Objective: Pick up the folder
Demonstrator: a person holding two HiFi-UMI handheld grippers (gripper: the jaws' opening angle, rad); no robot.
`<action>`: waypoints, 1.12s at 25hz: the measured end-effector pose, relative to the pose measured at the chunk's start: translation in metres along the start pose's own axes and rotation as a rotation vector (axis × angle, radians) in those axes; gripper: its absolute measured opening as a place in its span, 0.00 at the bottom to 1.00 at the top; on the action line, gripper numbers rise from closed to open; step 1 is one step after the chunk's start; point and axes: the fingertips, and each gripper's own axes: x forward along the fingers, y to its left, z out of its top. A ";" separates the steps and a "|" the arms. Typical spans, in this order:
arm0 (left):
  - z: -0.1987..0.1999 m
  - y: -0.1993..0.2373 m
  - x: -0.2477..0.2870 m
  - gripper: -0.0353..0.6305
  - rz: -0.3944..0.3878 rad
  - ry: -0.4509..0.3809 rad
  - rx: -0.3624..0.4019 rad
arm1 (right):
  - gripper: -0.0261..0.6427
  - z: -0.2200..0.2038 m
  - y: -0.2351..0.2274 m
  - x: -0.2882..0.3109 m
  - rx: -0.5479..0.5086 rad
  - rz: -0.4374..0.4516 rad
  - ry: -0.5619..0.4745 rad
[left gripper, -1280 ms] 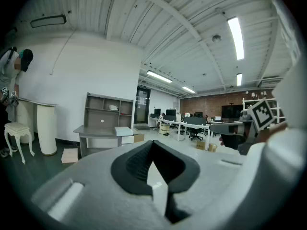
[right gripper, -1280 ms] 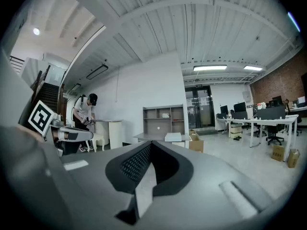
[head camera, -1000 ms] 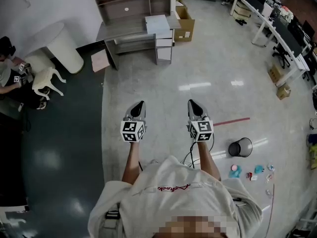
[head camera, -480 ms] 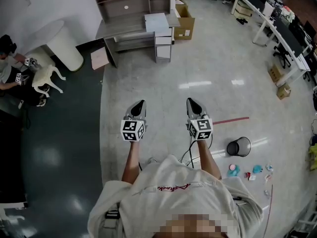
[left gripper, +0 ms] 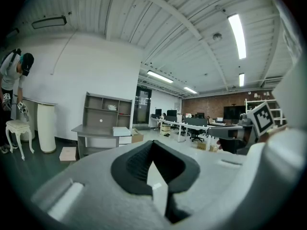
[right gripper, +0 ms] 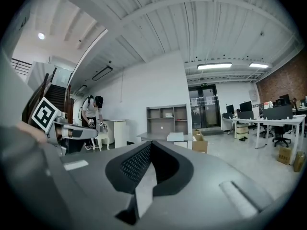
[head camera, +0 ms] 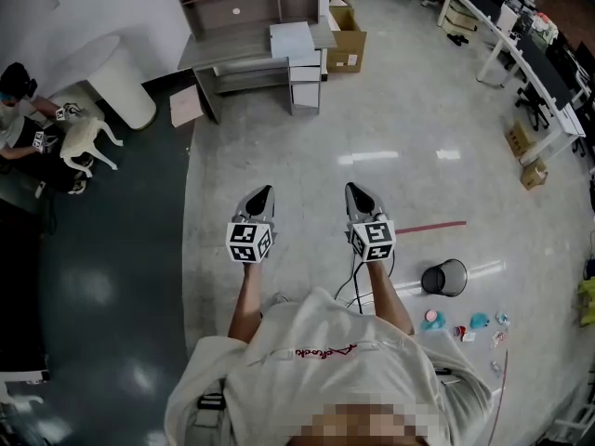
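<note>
Pickup not yet begun. Left gripper (head camera: 262,193) and right gripper (head camera: 354,190) are pointing ahead mid-frame, jaws closed, empty. Probable folder (head camera: 291,38) is lying on desk (head camera: 228,53), upper centre, well apart.

A grey shelved desk (head camera: 223,54) stood near the floor's far edge, a cardboard box (head camera: 346,40) just beside it; a black bin (head camera: 444,278) sat near a red tape strip (head camera: 432,226).
</note>
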 end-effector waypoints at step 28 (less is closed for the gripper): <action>-0.006 -0.002 0.067 0.05 -0.045 0.000 -0.006 | 0.05 -0.013 -0.031 0.041 0.006 0.010 0.034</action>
